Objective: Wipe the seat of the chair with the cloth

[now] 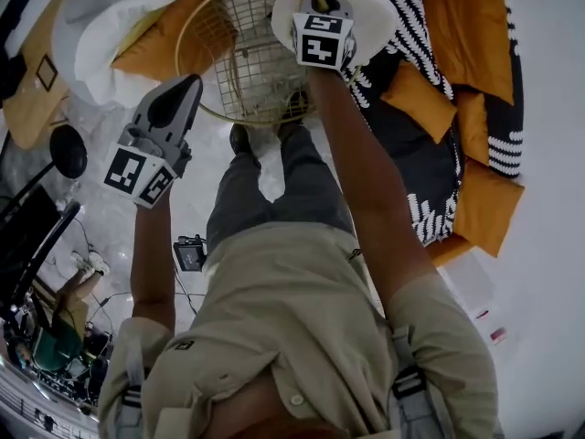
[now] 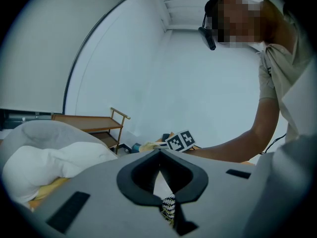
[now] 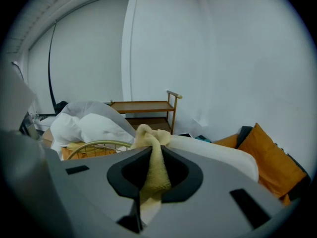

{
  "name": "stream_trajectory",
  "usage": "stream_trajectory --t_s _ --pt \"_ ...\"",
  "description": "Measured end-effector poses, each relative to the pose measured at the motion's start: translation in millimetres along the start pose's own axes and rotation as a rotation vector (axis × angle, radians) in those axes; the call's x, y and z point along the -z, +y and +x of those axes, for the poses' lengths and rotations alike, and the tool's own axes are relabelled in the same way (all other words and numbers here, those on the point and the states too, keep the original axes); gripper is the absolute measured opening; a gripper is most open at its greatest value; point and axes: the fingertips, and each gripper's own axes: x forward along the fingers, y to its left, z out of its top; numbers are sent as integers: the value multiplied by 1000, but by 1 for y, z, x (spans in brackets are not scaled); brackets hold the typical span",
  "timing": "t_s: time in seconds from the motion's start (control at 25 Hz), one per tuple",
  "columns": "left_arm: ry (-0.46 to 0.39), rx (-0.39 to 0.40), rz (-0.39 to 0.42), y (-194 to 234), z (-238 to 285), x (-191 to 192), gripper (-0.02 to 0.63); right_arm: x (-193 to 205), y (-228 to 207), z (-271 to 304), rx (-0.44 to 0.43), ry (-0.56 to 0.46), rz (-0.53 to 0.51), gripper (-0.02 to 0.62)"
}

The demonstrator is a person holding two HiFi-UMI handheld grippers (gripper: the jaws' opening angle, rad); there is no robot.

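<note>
- Plain pale walls (image 3: pixel 223 58) are evenly lit.
- A wooden two-shelf trolley (image 3: pixel 146 108) is set against one wall.
- Orange cushions (image 1: pixel 471 26) are piled near the pale, marbled floor (image 1: pixel 110 218).

Head view from above the person's torso, facing steeply down, chair (image 1: pixel 239 62) near at 12 o'clock, left gripper view and right gripper view low, near-level, both sharing the wooden trolley (image 3: pixel 146 107) and white bedding (image 3: pixel 91 125) beyond.
</note>
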Motion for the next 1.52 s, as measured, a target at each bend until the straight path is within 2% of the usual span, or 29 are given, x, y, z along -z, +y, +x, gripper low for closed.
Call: stream_trajectory --t_s 0.12,0.32,0.44,0.6,0.72,0.8,1.0,1.16,1.32,1.52 --pt "0 17 -2 -5 8 1 15 19 -57 -18 97 3 45 46" --pt "-3 68 1 -13 28 -2 15 69 -186 -84 336 48 157 46" --pt "-3 90 3 -17 37 -4 15 83 -207 -99 356 74 139 46" --pt "1 99 1 -16 39 -3 15 77 -188 -89 328 66 121 46" --pt "-4 83 -4 -7 31 -3 15 68 -155 -70 286 62 115 46" --pt "-8 64 -13 3 22 -1 15 63 -118 -49 228 67 94 46" --pt "-1 0 -44 30 -3 11 15 53 6 18 19 106 13 46" --pt "-3 -29 -59 41 -16 18 15 43 58 42 -59 117 -7 46" --pt "-3 -26 -64 41 -11 19 15 44 53 44 -56 106 -19 46" --pt "9 8 -52 40 4 12 15 54 3 29 25 122 36 46"
